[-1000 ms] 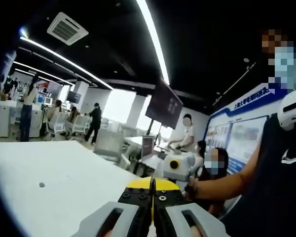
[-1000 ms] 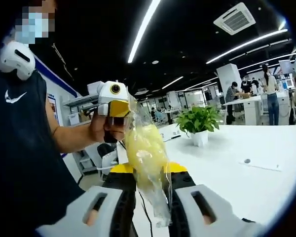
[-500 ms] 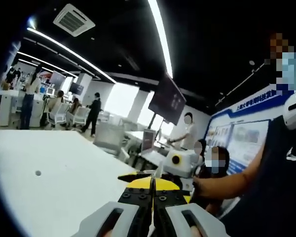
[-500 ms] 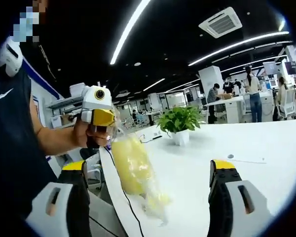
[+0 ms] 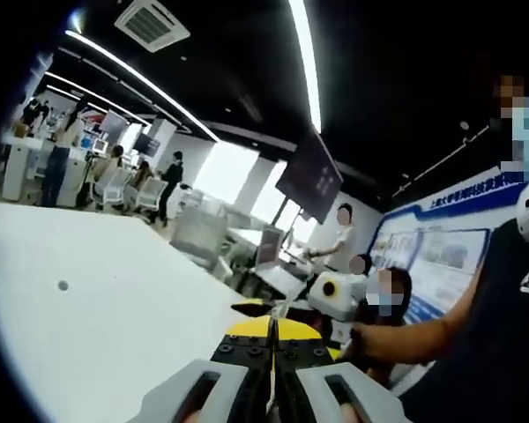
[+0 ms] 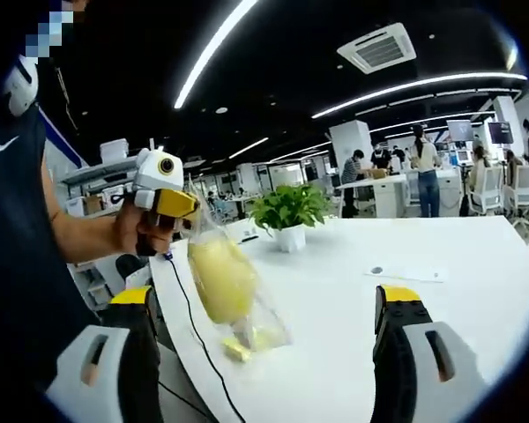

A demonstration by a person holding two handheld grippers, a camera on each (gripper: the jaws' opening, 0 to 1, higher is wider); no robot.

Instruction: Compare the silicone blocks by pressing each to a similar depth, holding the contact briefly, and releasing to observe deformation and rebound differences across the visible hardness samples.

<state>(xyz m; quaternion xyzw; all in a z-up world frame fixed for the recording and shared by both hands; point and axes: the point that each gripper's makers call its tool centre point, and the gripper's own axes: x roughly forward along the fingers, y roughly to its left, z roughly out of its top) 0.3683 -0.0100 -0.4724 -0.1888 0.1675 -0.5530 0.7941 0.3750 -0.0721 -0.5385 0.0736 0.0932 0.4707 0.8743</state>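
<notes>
left hand-held gripper (image 6: 175, 204) pinches top of clear crinkly plastic bag (image 6: 234, 295) with soft yellow rounded lump inside, bag hanging over edge of smooth white table (image 6: 406, 300). right hand-held gripper (image 6: 263, 317) jaws spread wide, nothing between. leafy potted plant (image 6: 288, 211) on table behind.

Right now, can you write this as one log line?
left tool: shut on clear bag | yellow blocks inside bag, hanging above white table | right tool: open, apart from bag

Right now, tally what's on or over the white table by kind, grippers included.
Grippers: 2, left shut on the clear bag, right open
Clear bag with yellow pieces: 1
Potted plant: 1
White table: 1
Total: 5
</notes>
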